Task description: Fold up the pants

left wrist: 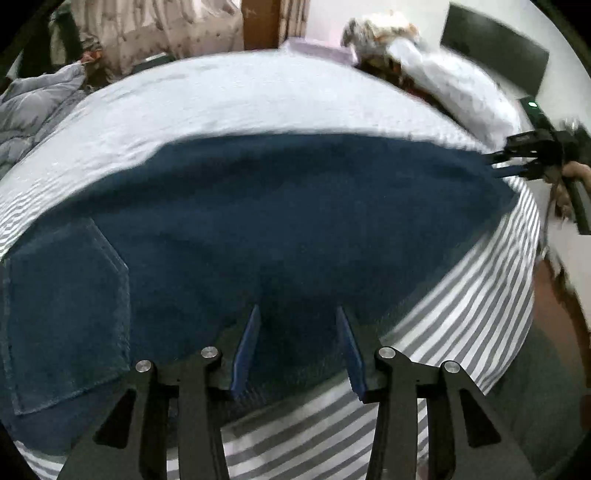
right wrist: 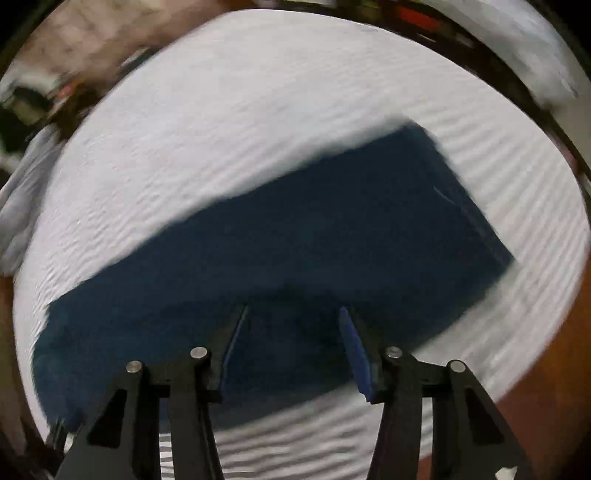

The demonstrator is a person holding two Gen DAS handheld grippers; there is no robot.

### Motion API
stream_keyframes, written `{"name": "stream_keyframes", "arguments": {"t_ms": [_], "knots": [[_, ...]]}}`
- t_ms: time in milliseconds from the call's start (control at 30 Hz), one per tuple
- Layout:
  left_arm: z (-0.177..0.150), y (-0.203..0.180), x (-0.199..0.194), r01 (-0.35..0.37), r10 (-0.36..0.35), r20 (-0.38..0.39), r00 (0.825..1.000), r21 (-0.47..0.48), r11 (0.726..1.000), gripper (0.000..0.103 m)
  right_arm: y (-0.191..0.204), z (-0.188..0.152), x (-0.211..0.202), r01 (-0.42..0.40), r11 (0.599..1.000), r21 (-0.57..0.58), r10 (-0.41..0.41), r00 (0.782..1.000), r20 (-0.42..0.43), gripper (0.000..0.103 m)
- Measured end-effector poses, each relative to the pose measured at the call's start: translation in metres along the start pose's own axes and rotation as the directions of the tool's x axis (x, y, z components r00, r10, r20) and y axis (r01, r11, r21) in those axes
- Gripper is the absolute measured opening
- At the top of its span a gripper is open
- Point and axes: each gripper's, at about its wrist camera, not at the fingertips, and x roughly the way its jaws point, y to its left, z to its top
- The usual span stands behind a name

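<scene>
Dark blue pants (left wrist: 280, 214) lie spread flat on a bed with a grey-and-white striped sheet (left wrist: 461, 295). A back pocket (left wrist: 66, 314) shows at the lower left. My left gripper (left wrist: 297, 314) is open and hovers just over the near edge of the pants, holding nothing. In the left wrist view the right gripper (left wrist: 498, 164) is at the far right end of the pants. In the right wrist view the pants (right wrist: 314, 240) run diagonally, and my right gripper (right wrist: 293, 314) is open over their near edge. The view is blurred.
A grey duvet (left wrist: 33, 107) is bunched at the bed's far left. White pillows (left wrist: 454, 85) and a patterned bundle (left wrist: 380, 29) lie at the far right by a dark headboard (left wrist: 495, 51). Brown floor (right wrist: 546, 387) shows beyond the bed's right edge.
</scene>
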Motion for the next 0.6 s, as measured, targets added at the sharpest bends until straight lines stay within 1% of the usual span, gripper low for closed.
{"name": "stream_keyframes", "arguments": {"t_ms": [33,67,100,133,167,200,233,267,300,333,367,400,467,500,533,600], "knots": [[0.004,0.002,-0.002,-0.012,0.012,0.016,1.0,-0.005,1.0,0.045,0.029,0.01,0.002,-0.076,0.995,-0.066,0.074,0.997,-0.029,0.048],[0.006,0.003,-0.001,-0.031,0.032,0.023,0.999,-0.004,0.999,0.046,0.058,0.018,0.007,-0.15,0.981,-0.123,0.142,0.987,-0.07,0.048],[0.007,0.005,0.001,-0.039,0.039,0.024,0.999,-0.003,0.999,0.046,0.085,0.024,0.013,-0.218,0.962,-0.167,0.2,0.973,-0.116,0.048],[0.006,0.009,0.007,-0.059,0.059,0.017,0.998,-0.005,0.998,0.046,0.125,0.031,0.025,-0.332,0.921,-0.204,0.294,0.936,-0.195,0.048],[0.006,0.013,0.011,-0.077,0.077,0.006,0.997,-0.012,0.997,0.046,0.158,0.034,0.037,-0.412,0.884,-0.22,0.353,0.898,-0.262,0.048],[0.002,0.017,0.017,-0.079,0.079,-0.009,0.997,-0.033,0.996,0.046,0.197,0.036,0.051,-0.482,0.844,-0.235,0.396,0.856,-0.332,0.048],[-0.002,0.019,0.02,-0.071,0.071,-0.015,0.997,-0.049,0.996,0.046,0.227,0.036,0.061,-0.525,0.815,-0.245,0.415,0.825,-0.385,0.048],[-0.004,0.018,0.021,-0.067,0.067,-0.012,0.998,-0.055,0.996,0.046,0.265,0.036,0.076,-0.575,0.776,-0.26,0.428,0.782,-0.452,0.048],[-0.009,0.016,0.02,-0.07,0.07,0.007,0.998,-0.042,0.997,0.046,0.29,0.035,0.087,-0.599,0.753,-0.272,0.43,0.761,-0.486,0.048],[-0.012,0.015,0.019,-0.078,0.078,0.012,0.997,-0.019,0.997,0.047,0.324,0.034,0.105,-0.618,0.73,-0.291,0.413,0.738,-0.533,0.048],[-0.015,0.013,0.019,-0.085,0.085,0.014,0.996,0.0,0.996,0.047,0.351,0.032,0.12,-0.625,0.717,-0.308,0.385,0.724,-0.573,0.048],[-0.018,0.012,0.018,-0.092,0.091,0.017,0.996,0.016,0.996,0.047,0.372,0.03,0.133,-0.628,0.71,-0.32,0.361,0.714,-0.6,0.048],[-0.021,0.011,0.018,-0.092,0.091,0.023,0.996,0.029,0.995,0.047,0.407,0.025,0.162,-0.605,0.718,-0.345,0.301,0.716,-0.63,0.047],[-0.022,0.012,0.018,-0.087,0.086,0.024,0.996,0.026,0.996,0.047,0.42,0.021,0.17,-0.604,0.72,-0.343,0.283,0.706,-0.649,0.045],[-0.023,0.015,0.018,-0.077,0.077,0.025,0.997,0.017,0.997,0.047,0.431,0.017,0.181,-0.609,0.717,-0.339,0.269,0.69,-0.672,0.043],[-0.025,0.023,0.016,-0.064,0.064,0.027,0.998,0.005,0.998,0.047,0.436,0.014,0.192,-0.611,0.716,-0.336,0.239,0.668,-0.705,0.043]]}}
